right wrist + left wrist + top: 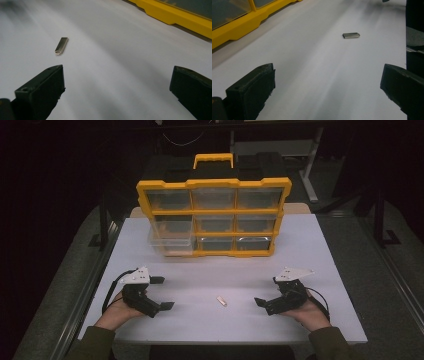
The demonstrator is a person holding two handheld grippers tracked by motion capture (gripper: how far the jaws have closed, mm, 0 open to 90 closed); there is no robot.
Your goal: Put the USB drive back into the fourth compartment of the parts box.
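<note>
A small flat metal USB stick (221, 300) lies on the white table (210, 270) between my two grippers; it also shows as the stick (351, 35) in the left gripper view and the stick (61, 45) in the right gripper view. My left gripper (160, 293) rests at the front left, open, nothing between its jaws. My right gripper (268, 292) rests at the front right, likewise open and holding nothing. Both sit apart from the stick.
A yellow organiser case (214, 215) with clear drawers stands upright at the back of the table; its lower left drawer (172, 243) is pulled out. Its yellow base (242, 25) edges the left gripper view, and its base (175, 15) the right gripper view.
</note>
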